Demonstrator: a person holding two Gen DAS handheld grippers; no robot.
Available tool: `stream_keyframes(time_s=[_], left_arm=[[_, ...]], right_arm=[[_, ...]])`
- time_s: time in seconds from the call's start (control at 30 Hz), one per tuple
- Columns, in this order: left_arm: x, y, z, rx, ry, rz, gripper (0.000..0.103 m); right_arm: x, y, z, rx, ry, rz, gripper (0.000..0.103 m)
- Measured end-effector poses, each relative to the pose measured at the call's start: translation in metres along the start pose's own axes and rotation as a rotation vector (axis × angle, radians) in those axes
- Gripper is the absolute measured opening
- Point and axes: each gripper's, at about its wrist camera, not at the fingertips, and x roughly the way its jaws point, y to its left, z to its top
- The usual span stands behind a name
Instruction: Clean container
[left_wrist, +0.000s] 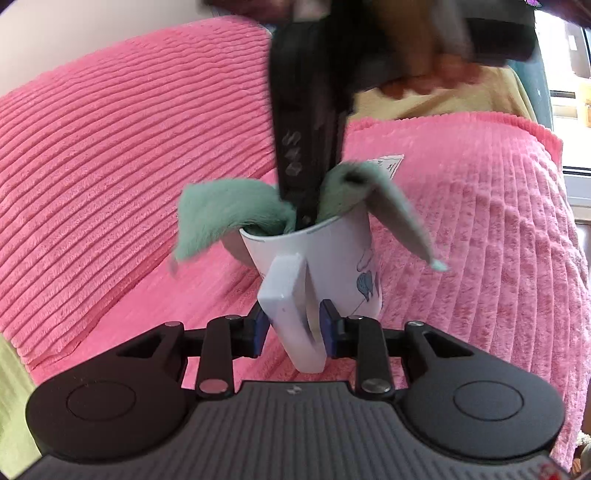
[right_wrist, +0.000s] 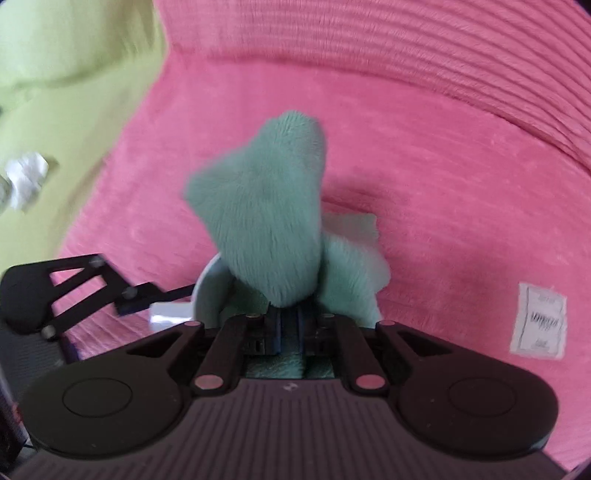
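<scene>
A white mug (left_wrist: 340, 254) with a blue drawing is held up over pink bedding, my left gripper (left_wrist: 293, 332) shut on its handle (left_wrist: 291, 317). A fluffy green cloth (left_wrist: 221, 214) is stuffed into the mug, its ends flopping over both sides of the rim. My right gripper (left_wrist: 306, 218) comes down from above with its fingers inside the mug. In the right wrist view that gripper (right_wrist: 290, 325) is shut on the green cloth (right_wrist: 262, 210), which hides most of the mug's rim (right_wrist: 207, 284).
Ribbed pink blanket (left_wrist: 110, 166) covers the bed and a pillow behind. A white fabric label (right_wrist: 537, 321) lies on it at the right. Lime green bedding (right_wrist: 55, 74) with a crumpled white item (right_wrist: 27, 179) lies to the left. A hand (left_wrist: 424, 70) holds the right gripper.
</scene>
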Motion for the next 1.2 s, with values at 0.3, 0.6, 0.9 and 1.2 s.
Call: stream_keyframes(time_s=[0.3, 0.6, 0.9, 1.2], left_arm=[[0.003, 0.003, -0.005, -0.005, 0.040, -0.016, 0.035], [0.003, -0.002, -0.003, 0.013, 0.043, -0.004, 0.035], [0.000, 0.003, -0.007, -0.008, 0.042, -0.013, 0.038], [-0.013, 0.002, -0.003, 0.003, -0.029, 0.015, 0.036]], right_arm=[[0.003, 0.027, 0.000, -0.100, 0.077, -0.017, 0.017], [-0.074, 0.020, -0.023, -0.009, -0.279, -0.008, 0.024], [-0.038, -0.017, -0.023, 0.233, -0.324, 0.132, 0.003], [-0.019, 0.015, -0.021, -0.057, -0.107, -0.133, 0.003]])
